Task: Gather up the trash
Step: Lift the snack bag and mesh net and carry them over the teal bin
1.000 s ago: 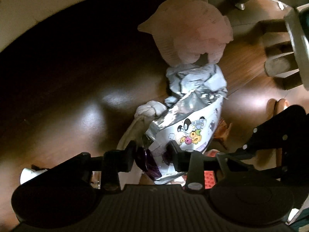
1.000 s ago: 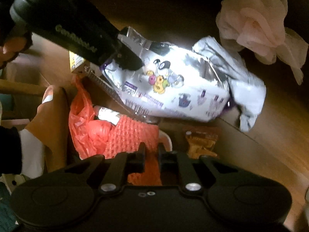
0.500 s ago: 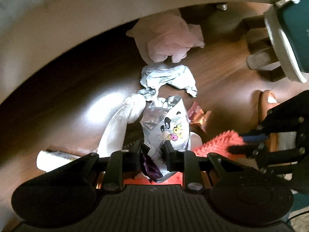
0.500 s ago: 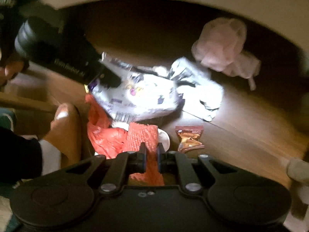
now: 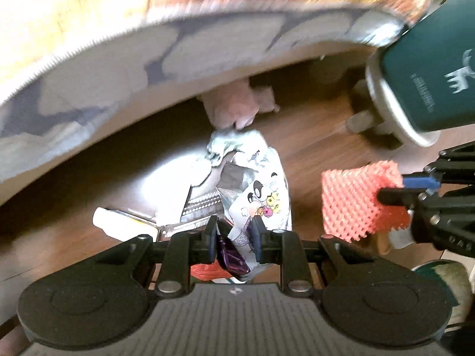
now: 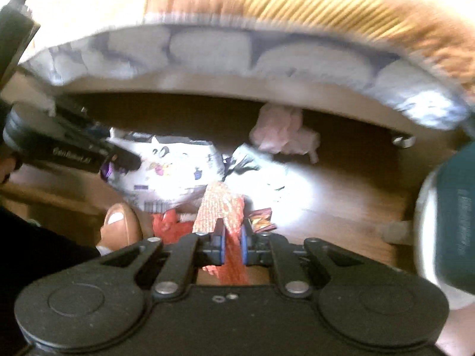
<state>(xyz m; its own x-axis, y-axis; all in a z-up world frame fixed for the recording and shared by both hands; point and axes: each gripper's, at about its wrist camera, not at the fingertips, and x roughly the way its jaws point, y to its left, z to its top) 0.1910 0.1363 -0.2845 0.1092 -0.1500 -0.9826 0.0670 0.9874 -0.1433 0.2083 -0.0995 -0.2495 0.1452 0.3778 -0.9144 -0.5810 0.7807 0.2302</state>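
Snack bag [image 5: 261, 195] pinched in left tool [image 5: 234, 231], lower end hidden.

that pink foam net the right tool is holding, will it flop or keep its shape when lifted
The foam net likely holds its shape: seen from the left camera it juts out sideways from the right tool without drooping. Its open mesh suggests it is light and squashy; in the right camera it looks narrowed between the fingers.
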